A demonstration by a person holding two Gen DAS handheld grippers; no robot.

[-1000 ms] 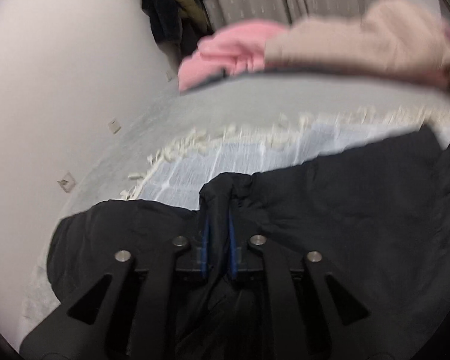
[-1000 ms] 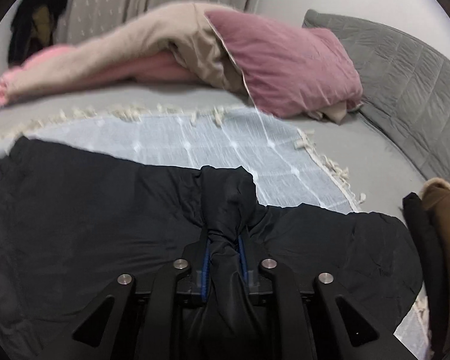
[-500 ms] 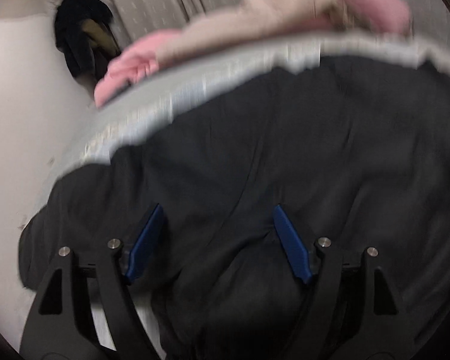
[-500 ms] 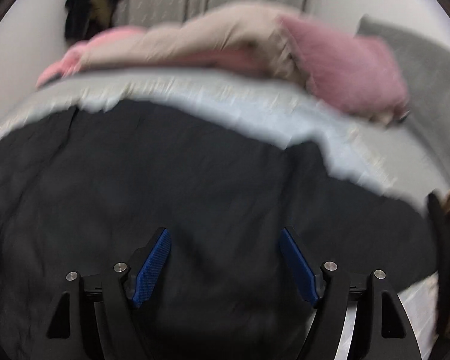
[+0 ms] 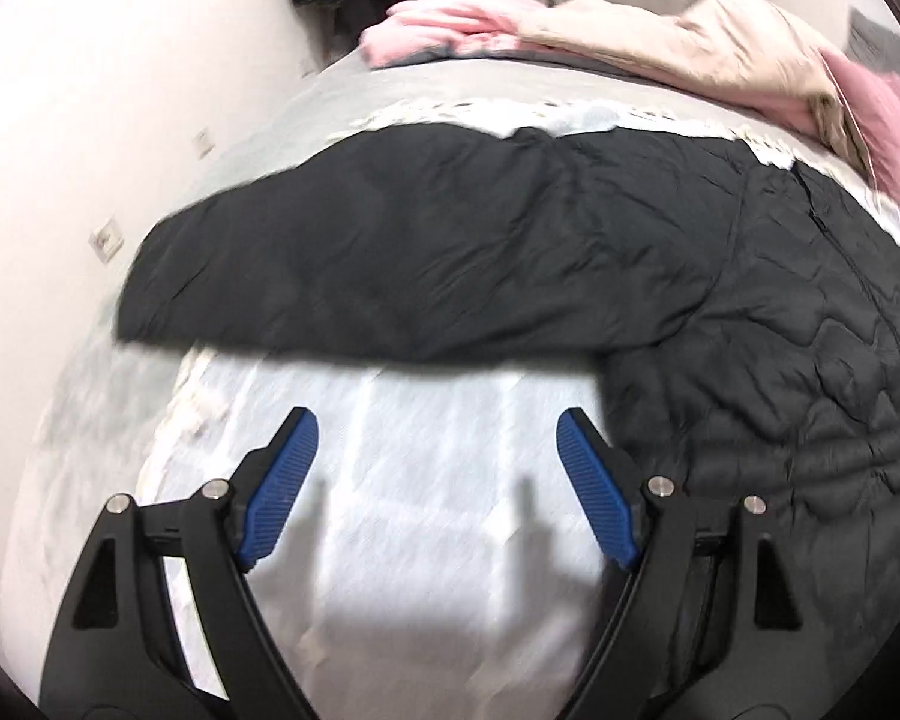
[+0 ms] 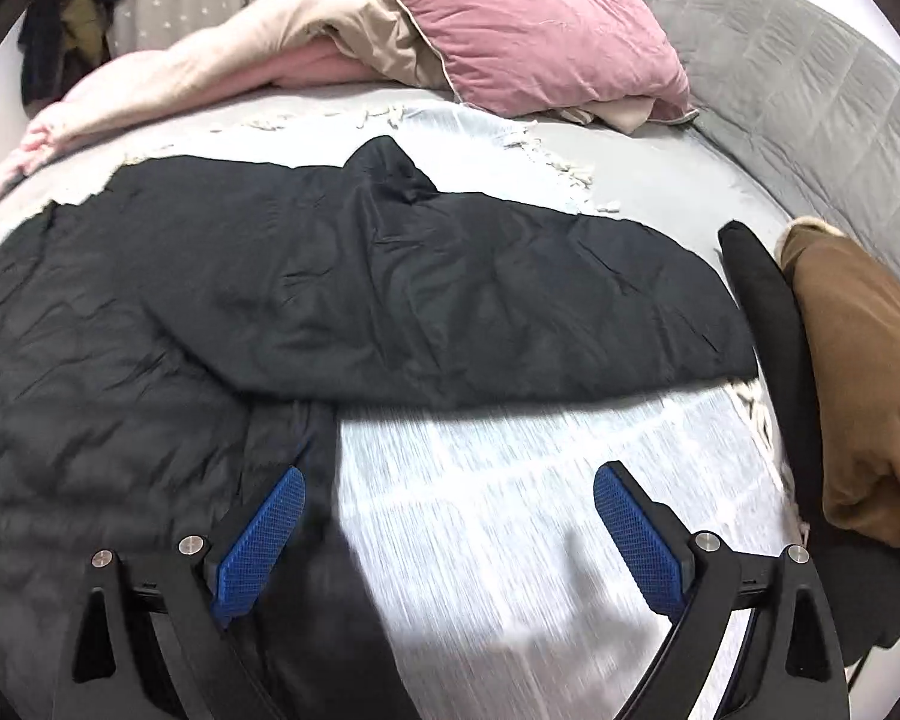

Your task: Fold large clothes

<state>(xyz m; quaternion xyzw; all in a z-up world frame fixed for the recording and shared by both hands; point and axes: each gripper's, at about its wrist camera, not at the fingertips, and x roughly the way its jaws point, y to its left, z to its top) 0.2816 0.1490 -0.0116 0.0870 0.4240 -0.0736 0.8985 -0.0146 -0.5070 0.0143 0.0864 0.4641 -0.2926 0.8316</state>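
Note:
A black quilted jacket point(image 5: 450, 240) lies spread on a pale blue fringed throw point(image 5: 438, 510) on the bed. In the left wrist view one sleeve stretches out to the left and the body fills the right side. My left gripper point(image 5: 437, 420) hovers over bare throw just below that sleeve, its jaws opening with nothing between them. In the right wrist view the jacket point(image 6: 270, 270) has its other sleeve reaching right. My right gripper point(image 6: 450, 474) is over the throw point(image 6: 540, 480) below it, jaws opening and empty, the left fingertip above the jacket's edge.
A pink pillow point(image 6: 540, 36), a beige duvet point(image 6: 270, 36) and a pink blanket point(image 5: 450, 24) are piled at the bed's far side. The grey quilted headboard point(image 6: 810, 78) curves along the right. Brown point(image 6: 858, 372) and black garments point(image 6: 768, 324) lie at the right. A white wall point(image 5: 90, 120) borders the left.
Both grippers let go of the bunched black fabric, opened wide and drew back toward the near edge. The jacket now lies flat with both sleeves spread out.

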